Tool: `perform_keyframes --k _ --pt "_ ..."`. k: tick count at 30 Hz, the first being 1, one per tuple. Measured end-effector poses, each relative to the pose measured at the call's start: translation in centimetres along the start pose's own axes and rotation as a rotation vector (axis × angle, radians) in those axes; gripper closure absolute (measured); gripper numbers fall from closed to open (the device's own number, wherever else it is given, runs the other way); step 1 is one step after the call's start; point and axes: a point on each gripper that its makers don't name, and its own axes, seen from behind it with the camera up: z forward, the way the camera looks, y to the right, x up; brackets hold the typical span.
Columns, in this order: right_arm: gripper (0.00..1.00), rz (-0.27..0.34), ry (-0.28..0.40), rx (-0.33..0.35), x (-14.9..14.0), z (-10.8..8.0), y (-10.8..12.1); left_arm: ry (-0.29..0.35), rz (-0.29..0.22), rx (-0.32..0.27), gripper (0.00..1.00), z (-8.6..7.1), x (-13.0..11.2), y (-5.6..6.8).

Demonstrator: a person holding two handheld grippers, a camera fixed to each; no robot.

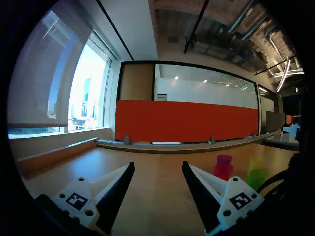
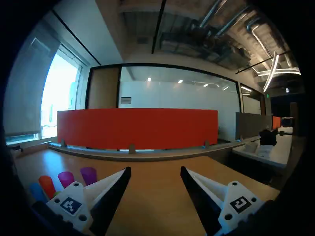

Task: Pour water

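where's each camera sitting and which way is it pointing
Left gripper view: rides on the left gripper, low over the wooden table, facing the orange partition; its open jaws show, a magenta cup to their right.
Right gripper view: rides on the right gripper, facing likewise; its open jaws show, a purple cup at lower left.
Shared: the table, the partition, the window at left.

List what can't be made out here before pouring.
- Left gripper view: the green cup has its base hidden by a finger of the left tongs.
- Right gripper view: the blue cup is mostly behind the right tongs.
- Cup contents: the cups are seen side-on, so their insides are unseen.
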Motion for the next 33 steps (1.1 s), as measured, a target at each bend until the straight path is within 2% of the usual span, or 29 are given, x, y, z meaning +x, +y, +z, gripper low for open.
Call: perform_keyframes --k 5,14,26,33 --pt "0.03 -0.009 -0.014 -0.005 -0.1 0.1 -0.2 0.01 -0.004 0.021 0.11 -0.1 -0.3 -0.2" --pt "0.02 -0.022 -0.018 -0.001 -0.1 -0.2 -0.5 0.005 0.018 0.016 0.11 0.0 -1.3 0.6" --pt "0.02 -0.017 -0.024 -0.021 -0.3 -0.9 0.6 -0.007 0.015 0.01 0.11 0.2 -2.4 1.1" --pt "0.03 -0.013 -0.025 -0.027 -0.6 -1.0 0.9 -0.024 0.04 0.004 0.11 0.4 -3.0 1.5"
